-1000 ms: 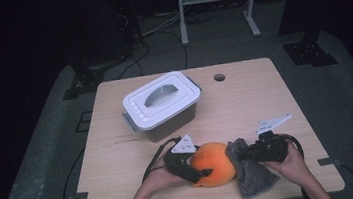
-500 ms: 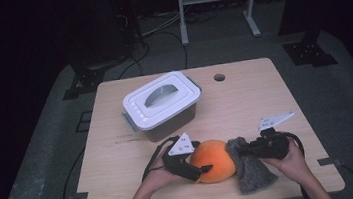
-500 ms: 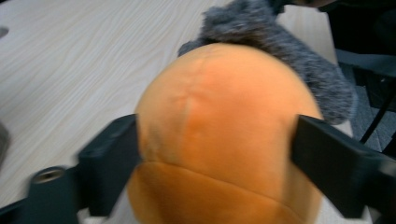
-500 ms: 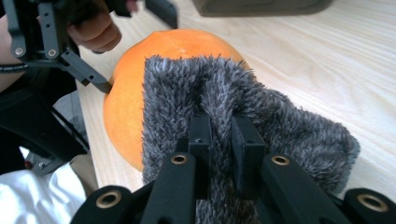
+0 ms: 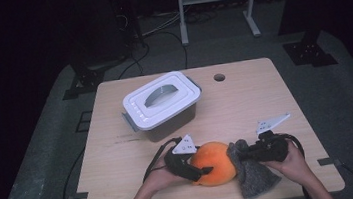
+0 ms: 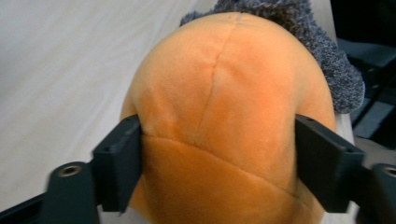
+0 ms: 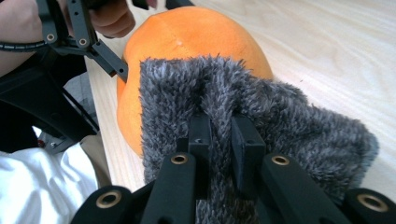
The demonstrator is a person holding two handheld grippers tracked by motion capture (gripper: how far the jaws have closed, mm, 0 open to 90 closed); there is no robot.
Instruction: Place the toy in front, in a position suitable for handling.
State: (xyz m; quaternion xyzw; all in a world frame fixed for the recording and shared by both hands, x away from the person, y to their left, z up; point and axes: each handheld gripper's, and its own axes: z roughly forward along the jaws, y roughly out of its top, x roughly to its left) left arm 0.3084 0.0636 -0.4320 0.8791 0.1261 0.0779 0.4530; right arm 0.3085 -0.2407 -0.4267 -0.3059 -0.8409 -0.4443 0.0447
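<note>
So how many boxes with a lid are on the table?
1. The grey box with a white lid sits toward the back left of the table, behind the orange plush ball and the fuzzy grey cloth. No others in view.

Left gripper [image 5: 198,168] clamps orange plush ball [image 5: 215,162], jaws just closing; right gripper [image 5: 244,155] pinches grey fuzzy cloth [image 5: 254,177] (lidded box [image 5: 162,105] behind).

One of most things, two of the grabbers.
One wooden table [image 5: 265,104], one white box with a lid [image 5: 162,103], one orange soft ball [image 5: 215,161], one fuzzy grey cloth [image 5: 254,178], two black grabbers: left gripper [image 5: 198,170], right gripper [image 5: 244,156].
</note>
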